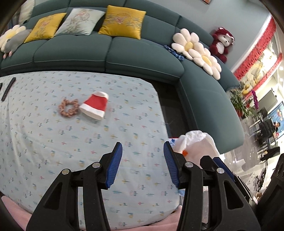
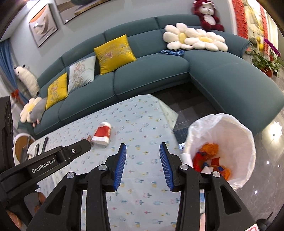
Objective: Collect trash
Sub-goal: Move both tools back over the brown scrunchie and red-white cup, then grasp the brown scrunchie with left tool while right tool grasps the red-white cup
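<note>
A small red-and-white Santa hat (image 1: 94, 106) (image 2: 103, 133) lies on the table's light blue patterned cloth (image 1: 53, 142) (image 2: 142, 177). Just left of it sits a pink scrunchie (image 1: 68, 107), which the right wrist view mostly hides behind the left gripper's body (image 2: 53, 160). Off the table's right edge stands a bin lined with a white bag (image 1: 197, 142) (image 2: 236, 142), holding orange and red trash (image 2: 209, 156). My left gripper (image 1: 142, 147) is open over bare cloth, well short of the hat. My right gripper (image 2: 142, 147) is also open with nothing between its fingers, and the bin is just to its right.
A teal corner sofa (image 1: 142, 53) (image 2: 150, 80) wraps the far and right sides, with yellow cushions (image 1: 122, 21), flower pillows (image 2: 193, 39) and a red plush bear (image 2: 205, 14). A dark remote (image 1: 8, 88) lies at the cloth's left edge. Glossy floor (image 2: 269, 160) surrounds the bin.
</note>
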Demonstrator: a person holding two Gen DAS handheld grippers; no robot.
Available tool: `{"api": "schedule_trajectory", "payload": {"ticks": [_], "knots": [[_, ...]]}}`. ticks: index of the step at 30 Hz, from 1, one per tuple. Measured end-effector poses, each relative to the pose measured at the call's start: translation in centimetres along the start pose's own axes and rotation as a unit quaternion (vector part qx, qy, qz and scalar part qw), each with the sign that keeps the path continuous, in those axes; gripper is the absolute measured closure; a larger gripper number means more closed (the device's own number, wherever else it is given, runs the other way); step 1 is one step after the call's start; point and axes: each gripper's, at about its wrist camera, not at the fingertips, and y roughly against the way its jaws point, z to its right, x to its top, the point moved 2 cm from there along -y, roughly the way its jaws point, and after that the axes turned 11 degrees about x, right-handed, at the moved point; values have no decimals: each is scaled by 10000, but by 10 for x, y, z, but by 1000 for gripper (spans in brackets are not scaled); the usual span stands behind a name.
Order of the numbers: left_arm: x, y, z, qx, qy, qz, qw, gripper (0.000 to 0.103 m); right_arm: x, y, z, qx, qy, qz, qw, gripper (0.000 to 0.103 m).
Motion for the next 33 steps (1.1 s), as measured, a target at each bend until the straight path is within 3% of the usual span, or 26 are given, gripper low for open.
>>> {"api": "schedule_trajectory", "payload": {"ticks": [12, 14, 24, 26, 33], "knots": [[7, -23, -84, 322, 492, -163, 9981, 57, -12, -56, -56, 91, 401, -490, 9980, 64], [9, -31, -98, 411, 544, -216, 9974, 53, -15, -69, -63, 90, 453, -599, 9971, 64], [23, -88, -177, 1010, 817, -540, 9901, 49, -23, -148, -89, 113, 615, -1109, 9919, 64], [30, -102, -191, 1070, 860, -580, 9888, 43, -24, -168, -92, 102, 655, -1208, 9905, 64], [54, -154, -212, 1138, 888, -719, 9869, 42, -24, -230, -95, 62, 644, -1468, 9871, 63]]}}
